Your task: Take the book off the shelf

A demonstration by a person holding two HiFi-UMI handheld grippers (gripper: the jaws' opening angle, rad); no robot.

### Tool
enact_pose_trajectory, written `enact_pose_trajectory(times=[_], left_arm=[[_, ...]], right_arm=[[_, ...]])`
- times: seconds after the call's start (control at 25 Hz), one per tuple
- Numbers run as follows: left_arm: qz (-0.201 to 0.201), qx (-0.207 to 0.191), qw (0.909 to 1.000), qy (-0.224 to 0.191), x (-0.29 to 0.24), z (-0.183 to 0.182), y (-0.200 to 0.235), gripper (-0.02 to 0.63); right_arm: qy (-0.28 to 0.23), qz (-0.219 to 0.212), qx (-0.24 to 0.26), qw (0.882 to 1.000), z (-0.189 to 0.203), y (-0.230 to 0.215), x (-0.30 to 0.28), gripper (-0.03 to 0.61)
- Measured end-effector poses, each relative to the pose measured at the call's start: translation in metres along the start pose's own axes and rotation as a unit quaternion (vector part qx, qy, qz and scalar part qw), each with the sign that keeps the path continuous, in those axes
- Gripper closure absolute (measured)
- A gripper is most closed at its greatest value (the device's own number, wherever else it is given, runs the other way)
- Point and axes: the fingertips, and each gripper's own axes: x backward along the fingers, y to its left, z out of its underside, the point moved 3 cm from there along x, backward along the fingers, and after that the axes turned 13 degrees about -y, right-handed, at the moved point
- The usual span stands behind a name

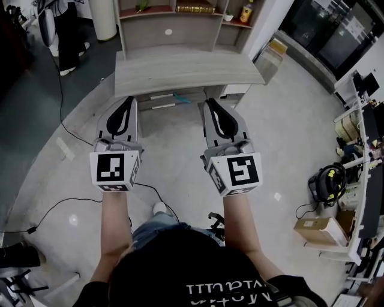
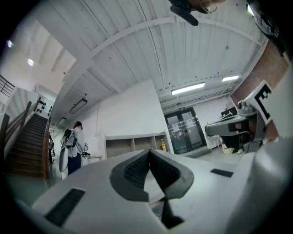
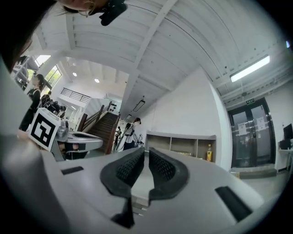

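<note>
The book, brown with a gold-patterned spine, lies flat in an upper compartment of the grey open shelf at the far top of the head view. Both grippers are held side by side well short of it, over the floor in front of a grey desk. My left gripper is shut and holds nothing, its pads meeting at the tip. My right gripper is shut too, also with nothing between its pads. The shelf shows small and distant beyond the jaws.
A yellow bottle stands in the shelf's right compartment. A person stands at the back left. Cables run across the floor. A cardboard box and headphones sit at the right by more furniture.
</note>
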Motion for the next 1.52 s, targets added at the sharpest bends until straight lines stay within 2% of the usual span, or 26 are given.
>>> enact_pose_trajectory(times=[0.04, 0.08, 0.12, 0.16, 0.28, 0.56, 0.8, 0.96, 1.12, 1.28, 1.52], left_arm=[[0.001, 0.001, 1.0, -0.001, -0.005, 0.004, 0.01, 0.603], [0.001, 0.003, 1.0, -0.001, -0.009, 0.007, 0.02, 0.603], [0.001, 0.006, 1.0, -0.001, -0.013, 0.01, 0.03, 0.603], [0.001, 0.008, 1.0, -0.002, -0.017, 0.013, 0.04, 0.603], [0.005, 0.011, 0.9999, -0.002, -0.029, 0.024, 0.064, 0.603], [0.002, 0.025, 0.9997, 0.003, -0.038, 0.046, 0.102, 0.603], [-0.002, 0.032, 0.9994, 0.009, -0.045, 0.062, 0.115, 0.603], [-0.017, 0.039, 0.999, 0.014, -0.053, 0.075, 0.128, 0.603], [-0.021, 0.036, 0.999, 0.018, -0.072, 0.088, 0.132, 0.603], [-0.024, 0.031, 0.9988, 0.028, -0.098, 0.106, 0.135, 0.603], [-0.031, 0.031, 0.9985, 0.032, -0.161, 0.131, 0.14, 0.603]], right_arm=[[0.001, 0.003, -0.008, 1.0, 0.004, 0.002, -0.011, 0.544], [0.004, 0.005, -0.016, 1.0, 0.008, 0.004, -0.021, 0.467], [0.007, 0.009, -0.023, 1.0, 0.011, 0.006, -0.031, 0.339], [0.012, 0.017, -0.027, 0.999, 0.015, 0.007, -0.042, 0.237], [0.024, 0.045, -0.033, 0.998, 0.029, 0.008, -0.068, 0.181], [0.028, 0.048, -0.04, 0.998, 0.037, 0.024, -0.108, 0.178], [0.049, 0.065, -0.012, 0.997, 0.048, 0.02, -0.126, 0.179], [0.058, 0.066, -0.028, 0.996, 0.062, 0.013, -0.138, 0.179], [0.057, 0.066, -0.036, 0.996, 0.077, -0.006, -0.154, 0.181], [0.051, 0.069, -0.08, 0.993, 0.095, -0.032, -0.18, 0.181], [0.065, 0.053, -0.089, 0.992, 0.127, -0.079, -0.225, 0.181]])
